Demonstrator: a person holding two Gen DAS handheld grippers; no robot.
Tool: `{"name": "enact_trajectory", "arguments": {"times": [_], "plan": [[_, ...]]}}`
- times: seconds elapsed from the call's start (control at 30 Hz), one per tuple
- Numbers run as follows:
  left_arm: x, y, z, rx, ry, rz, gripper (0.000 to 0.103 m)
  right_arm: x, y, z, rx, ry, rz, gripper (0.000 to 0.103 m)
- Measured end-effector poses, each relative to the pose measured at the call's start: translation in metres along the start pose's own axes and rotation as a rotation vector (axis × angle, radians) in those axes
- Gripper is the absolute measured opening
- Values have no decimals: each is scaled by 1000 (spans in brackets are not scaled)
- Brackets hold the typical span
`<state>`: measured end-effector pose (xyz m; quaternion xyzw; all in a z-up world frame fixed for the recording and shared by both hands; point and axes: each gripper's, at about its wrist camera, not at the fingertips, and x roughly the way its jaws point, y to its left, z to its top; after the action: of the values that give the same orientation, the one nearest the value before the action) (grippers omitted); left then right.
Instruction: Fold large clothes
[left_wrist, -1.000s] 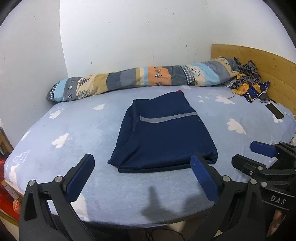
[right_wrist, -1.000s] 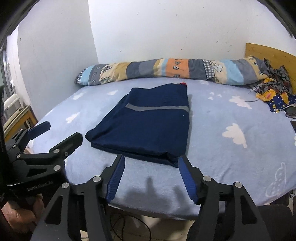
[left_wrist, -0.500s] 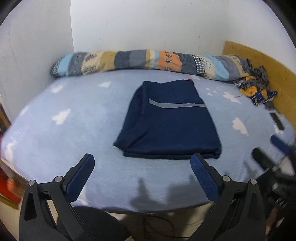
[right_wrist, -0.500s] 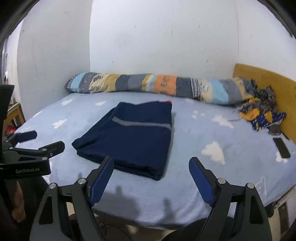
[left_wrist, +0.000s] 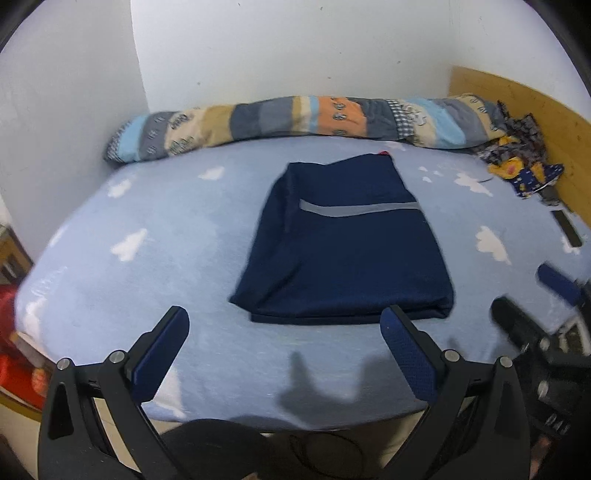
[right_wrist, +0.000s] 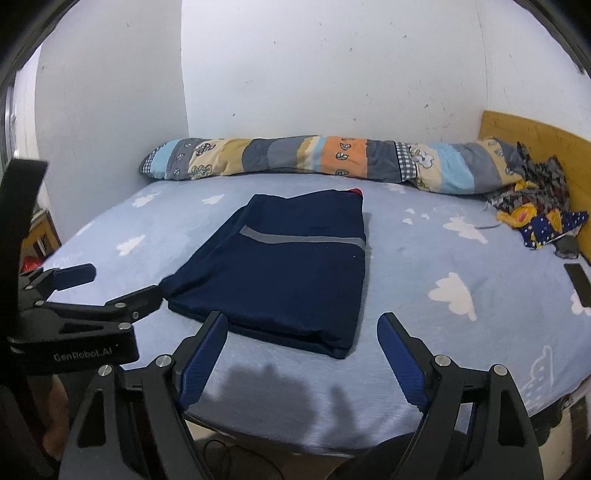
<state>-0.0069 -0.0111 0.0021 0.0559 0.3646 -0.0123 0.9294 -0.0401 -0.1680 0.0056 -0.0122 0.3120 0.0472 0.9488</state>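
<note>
The right gripper (left_wrist: 546, 306) is blurred and cut off at the frame's edge.

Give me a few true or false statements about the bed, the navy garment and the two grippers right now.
1. The navy garment lies folded on the bed. True.
2. The right gripper is clamped on the garment. False: its jaws stand open and empty.
3. A grey stripe crosses the garment. True.
4. The rolled quilt lies on top of the garment. False: it lies behind it, along the wall.
5. The left gripper is open. True.
</note>
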Motion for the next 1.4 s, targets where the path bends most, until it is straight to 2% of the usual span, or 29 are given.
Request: {"name": "enact_trajectory", "arguments": {"times": [0.13, 0.27, 0.43, 0.73, 1.4], "plan": [[5, 1, -5, 4, 25, -43, 103, 6, 1, 2, -12, -2, -17, 86], [8, 2, -4, 0, 15, 29, 103, 17, 10, -2, -50, 33, -38, 86], [16, 2, -4, -5, 41, 22, 103, 16, 19, -6, -115, 22, -50, 85], [18, 3, -5, -3, 49, 24, 103, 20, 7, -4, -55, 39, -39, 86], [20, 4, -6, -6, 58, 10, 103, 18, 8, -6, -72, 39, -52, 86]]}}
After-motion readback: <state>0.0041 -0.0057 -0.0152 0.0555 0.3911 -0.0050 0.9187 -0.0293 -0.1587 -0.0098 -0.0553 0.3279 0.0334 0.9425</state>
